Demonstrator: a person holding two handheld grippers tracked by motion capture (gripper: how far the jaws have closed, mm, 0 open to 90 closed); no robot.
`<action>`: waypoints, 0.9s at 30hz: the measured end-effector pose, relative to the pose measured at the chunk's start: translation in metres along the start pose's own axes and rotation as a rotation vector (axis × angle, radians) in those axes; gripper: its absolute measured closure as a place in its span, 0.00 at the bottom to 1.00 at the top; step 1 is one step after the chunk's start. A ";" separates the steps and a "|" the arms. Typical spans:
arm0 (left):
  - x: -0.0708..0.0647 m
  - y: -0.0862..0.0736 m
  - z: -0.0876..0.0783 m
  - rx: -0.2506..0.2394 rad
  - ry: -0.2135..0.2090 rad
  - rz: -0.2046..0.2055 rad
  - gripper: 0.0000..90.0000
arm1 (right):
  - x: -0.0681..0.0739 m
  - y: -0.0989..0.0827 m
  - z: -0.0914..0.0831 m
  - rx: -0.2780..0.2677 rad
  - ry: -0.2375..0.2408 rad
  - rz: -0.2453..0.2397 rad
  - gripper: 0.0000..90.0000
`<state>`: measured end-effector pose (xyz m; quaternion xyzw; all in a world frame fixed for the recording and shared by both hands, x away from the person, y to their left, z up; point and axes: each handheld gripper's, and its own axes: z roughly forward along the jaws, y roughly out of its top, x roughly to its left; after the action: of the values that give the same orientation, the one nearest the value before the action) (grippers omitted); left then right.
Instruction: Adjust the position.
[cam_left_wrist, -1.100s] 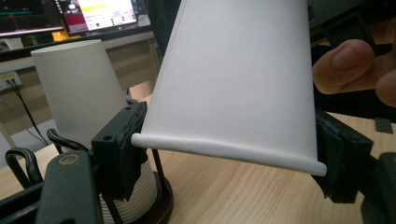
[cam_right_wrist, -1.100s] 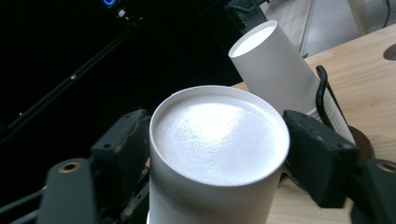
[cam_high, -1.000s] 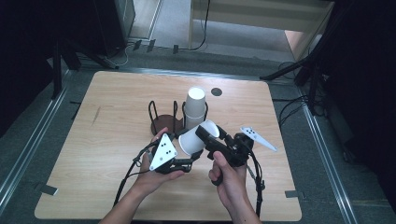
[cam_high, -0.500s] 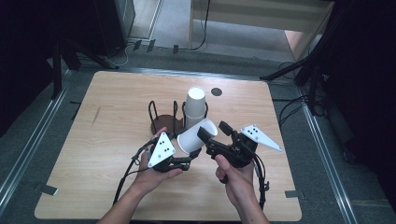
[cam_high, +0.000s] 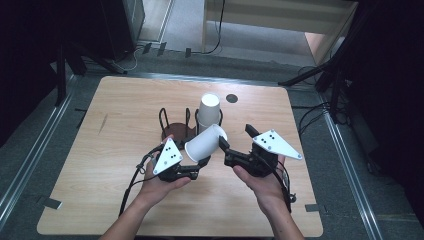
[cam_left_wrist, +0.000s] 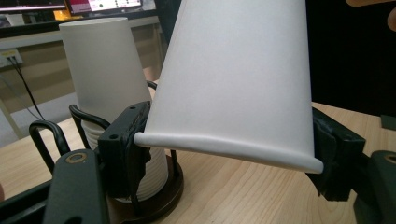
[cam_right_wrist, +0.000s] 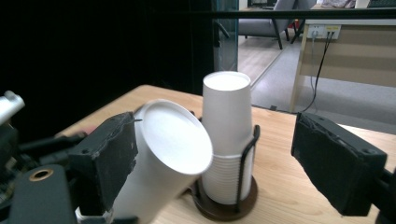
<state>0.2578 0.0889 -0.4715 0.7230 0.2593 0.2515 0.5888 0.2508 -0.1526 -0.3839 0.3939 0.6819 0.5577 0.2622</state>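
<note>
My left gripper (cam_high: 197, 167) has just been closing and now clamps the rim of a tilted white paper cup (cam_high: 206, 142), base toward one o'clock. My right gripper (cam_high: 235, 142), jaws spread, grips nothing. At twelve o'clock, the wire holder (cam_high: 172, 131) carries an upside-down cup stack (cam_high: 209, 111).

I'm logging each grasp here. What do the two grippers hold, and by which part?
The left gripper clamps the tilted paper cup across its rim end. The right gripper is open, holding nothing.
</note>
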 end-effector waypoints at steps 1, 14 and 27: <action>0.000 0.000 0.000 0.003 0.000 0.001 0.29 | -0.002 0.000 0.000 0.006 -0.003 -0.012 0.16; 0.003 0.000 -0.002 0.007 0.002 0.006 0.29 | -0.013 -0.006 -0.001 0.059 -0.077 -0.173 0.16; 0.004 0.001 -0.002 0.017 -0.003 0.009 0.29 | -0.009 -0.015 0.007 0.166 -0.128 -0.512 0.16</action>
<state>0.2592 0.0926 -0.4703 0.7295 0.2576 0.2509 0.5818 0.2576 -0.1575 -0.4013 0.2634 0.7847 0.3894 0.4040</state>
